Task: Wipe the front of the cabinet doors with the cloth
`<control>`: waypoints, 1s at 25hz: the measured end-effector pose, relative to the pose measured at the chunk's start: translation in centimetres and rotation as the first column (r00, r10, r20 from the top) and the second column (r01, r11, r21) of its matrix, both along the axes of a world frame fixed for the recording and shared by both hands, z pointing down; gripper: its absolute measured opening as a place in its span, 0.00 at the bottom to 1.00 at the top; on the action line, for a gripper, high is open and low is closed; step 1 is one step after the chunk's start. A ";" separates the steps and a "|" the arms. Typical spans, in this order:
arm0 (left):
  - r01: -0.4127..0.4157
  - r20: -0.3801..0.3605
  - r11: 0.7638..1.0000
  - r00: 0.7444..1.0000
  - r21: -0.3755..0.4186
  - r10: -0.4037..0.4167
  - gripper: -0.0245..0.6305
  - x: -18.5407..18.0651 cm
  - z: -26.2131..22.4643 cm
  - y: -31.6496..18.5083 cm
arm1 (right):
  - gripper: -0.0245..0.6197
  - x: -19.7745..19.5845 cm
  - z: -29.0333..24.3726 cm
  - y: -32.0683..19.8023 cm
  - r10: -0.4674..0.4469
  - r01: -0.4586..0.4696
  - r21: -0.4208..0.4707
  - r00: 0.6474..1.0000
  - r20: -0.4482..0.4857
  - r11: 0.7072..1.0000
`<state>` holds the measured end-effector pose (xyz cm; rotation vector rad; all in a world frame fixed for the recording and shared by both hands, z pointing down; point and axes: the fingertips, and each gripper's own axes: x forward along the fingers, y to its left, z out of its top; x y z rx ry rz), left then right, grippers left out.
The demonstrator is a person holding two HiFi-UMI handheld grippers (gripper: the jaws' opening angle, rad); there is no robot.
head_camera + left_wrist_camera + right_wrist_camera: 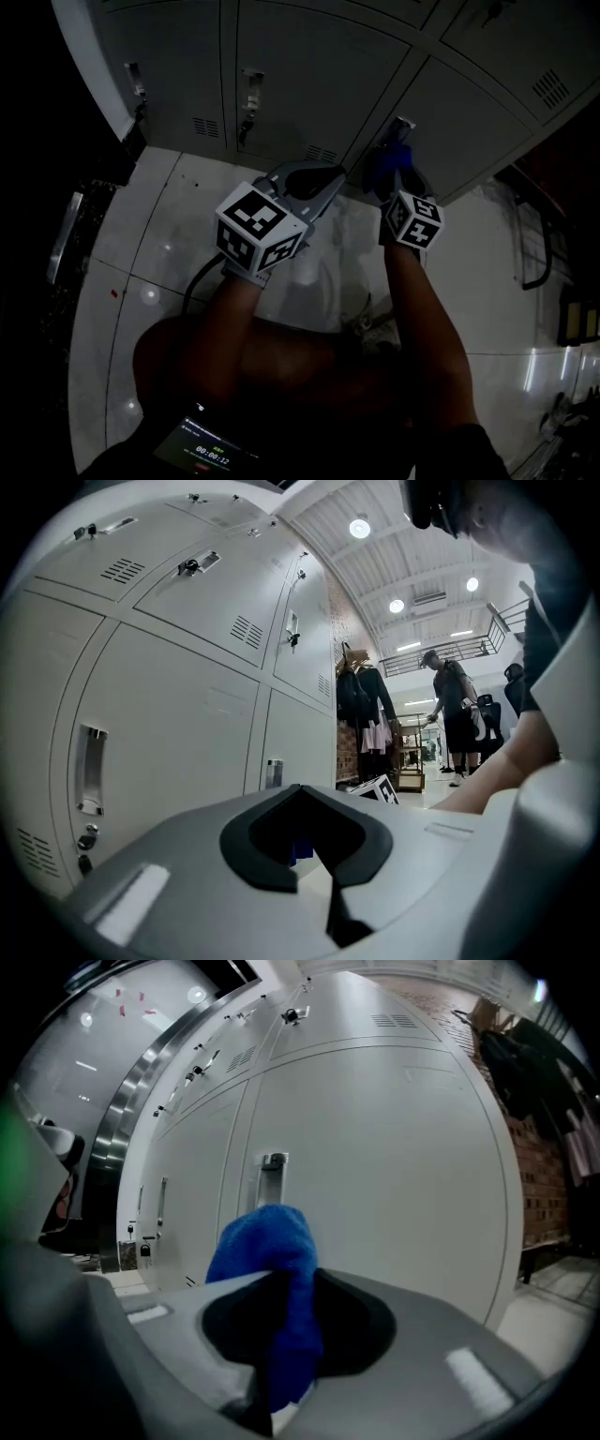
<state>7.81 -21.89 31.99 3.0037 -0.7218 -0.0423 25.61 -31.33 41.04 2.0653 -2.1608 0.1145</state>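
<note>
Two bare arms reach up from the bottom of the head view, and each one holds a hand-held gripper. In the middle of that view is the left hand-held gripper. Its jaws are closed together with nothing between them, and it sits near the bottom of the grey cabinet doors. Just to its right is the right hand-held gripper. It is squeezed tight on the blue cloth. The cloth sticks up out of the jaws in a soft bunch in the lower middle of the right gripper view. It is right in front of a door, below a metal handle. I cannot tell if the cloth touches the door. Shiny white floor fills the left side of the head view.
</note>
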 end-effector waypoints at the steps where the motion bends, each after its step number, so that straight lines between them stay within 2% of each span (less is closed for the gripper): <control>1: 0.000 0.001 1.000 1.000 0.000 0.000 0.04 0.0 0.0 0.0 | 0.15 0.6 0.1 0.2 0.013 -0.013 0.000 1.000 0.011 1.000; 9: -0.005 0.016 1.000 1.000 0.000 0.005 0.04 0.3 0.4 0.1 | 0.15 8.8 1.1 2.8 0.175 -0.174 -0.022 0.984 0.033 0.985; 16: -0.008 0.027 1.000 1.000 -0.002 0.009 0.04 0.5 0.6 0.3 | 0.15 16.6 2.2 5.4 0.347 -0.344 -0.046 0.931 0.114 0.938; 20: -0.011 0.032 1.000 0.999 -0.003 0.011 0.04 0.5 0.8 0.3 | 0.15 18.4 2.4 5.9 0.374 -0.370 -0.049 0.918 0.135 0.928; 25: -0.008 0.027 1.000 1.000 -0.003 0.009 0.04 0.4 0.7 0.1 | 0.15 18.5 2.1 6.5 0.399 -0.397 -0.047 0.904 0.150 0.917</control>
